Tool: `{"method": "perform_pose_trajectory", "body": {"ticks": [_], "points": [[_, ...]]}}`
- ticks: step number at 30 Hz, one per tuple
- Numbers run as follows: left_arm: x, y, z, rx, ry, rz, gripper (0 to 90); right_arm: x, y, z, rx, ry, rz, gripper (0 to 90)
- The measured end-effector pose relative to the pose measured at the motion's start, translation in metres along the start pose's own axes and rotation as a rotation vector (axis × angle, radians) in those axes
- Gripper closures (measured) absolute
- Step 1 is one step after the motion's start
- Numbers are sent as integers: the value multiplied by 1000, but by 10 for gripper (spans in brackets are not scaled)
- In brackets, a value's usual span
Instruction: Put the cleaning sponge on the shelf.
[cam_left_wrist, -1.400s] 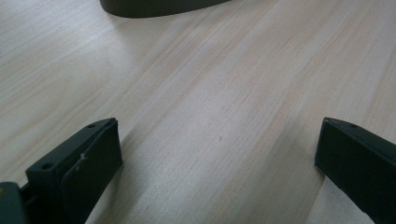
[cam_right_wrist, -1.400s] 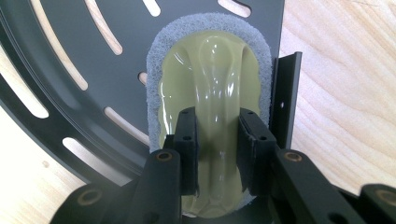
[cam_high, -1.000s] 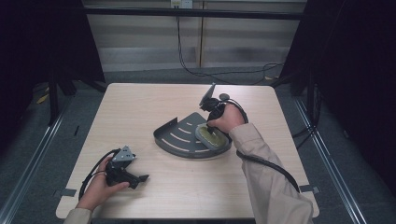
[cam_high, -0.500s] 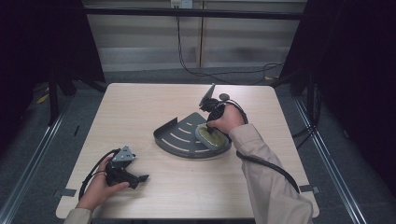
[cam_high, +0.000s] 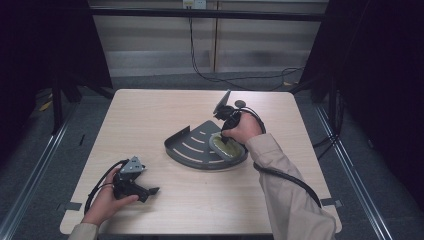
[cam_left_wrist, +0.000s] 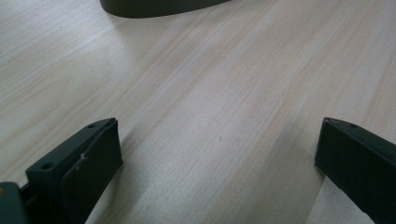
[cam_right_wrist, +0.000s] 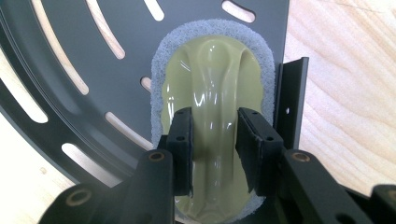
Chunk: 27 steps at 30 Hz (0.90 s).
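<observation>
Scrubber set in the rack on the table

A wooden table (cam_high: 150, 120) is seen, with a dark slotted rack (cam_high: 192, 147) lying near its middle. In the rack, against its straight side wall, a green-handled scrubber (cam_right_wrist: 212, 79) rests flat. The right gripper (cam_right_wrist: 214, 140) is held over it, jaws just opened a little and standing either side of the handle ridge, pads apart from it. The left gripper (cam_left_wrist: 215, 154) is rested on the table near the front-left corner, wide open and empty.

Pale wood table (cam_high: 150, 115), grey floor (cam_high: 30, 170), light panelled wall (cam_high: 260, 45) behind, dark sides.
</observation>
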<state>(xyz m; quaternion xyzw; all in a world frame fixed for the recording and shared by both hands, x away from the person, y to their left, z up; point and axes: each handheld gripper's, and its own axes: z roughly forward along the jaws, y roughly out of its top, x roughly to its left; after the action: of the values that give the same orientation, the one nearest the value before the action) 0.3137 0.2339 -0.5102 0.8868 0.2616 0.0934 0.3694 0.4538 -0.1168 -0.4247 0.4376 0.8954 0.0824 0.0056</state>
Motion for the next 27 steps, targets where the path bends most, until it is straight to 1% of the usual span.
{"method": "perform_pose_trajectory", "body": {"ticks": [4, 5, 9, 10, 11, 16, 21, 23, 26, 27], "points": [[0, 0, 0, 0, 1, 1, 1, -1, -1, -2, -14, -10, 7, 582], [0, 0, 0, 0, 1, 2, 1, -1, -1, -3, -18, -12, 15, 561], [0, 0, 0, 0, 1, 1, 1, -2, -2, -6, -38, -12, 23, 504], [0, 0, 0, 0, -1, -3, 0, -3, -2, -7, -43, -13, 31, 466], [0, 0, 0, 0, 0, 0, 0, -3, -2, -7, -43, -13, 31, 466], [0, 0, 0, 0, 0, 0, 1, -4, -4, -10, -59, -25, 39, 381], [0, 0, 0, -1, -1, -3, 1, -4, -6, -14, -73, -45, 27, 320], [0, 0, 0, 1, 2, 2, 1, -4, -7, -16, -88, -50, 16, 298], [0, 0, 0, 0, -2, -3, 1, -4, -8, -19, -85, -59, 11, 276], [0, 0, 0, 1, 1, 1, 0, -3, -8, -20, -88, -60, 11, 265]]}}
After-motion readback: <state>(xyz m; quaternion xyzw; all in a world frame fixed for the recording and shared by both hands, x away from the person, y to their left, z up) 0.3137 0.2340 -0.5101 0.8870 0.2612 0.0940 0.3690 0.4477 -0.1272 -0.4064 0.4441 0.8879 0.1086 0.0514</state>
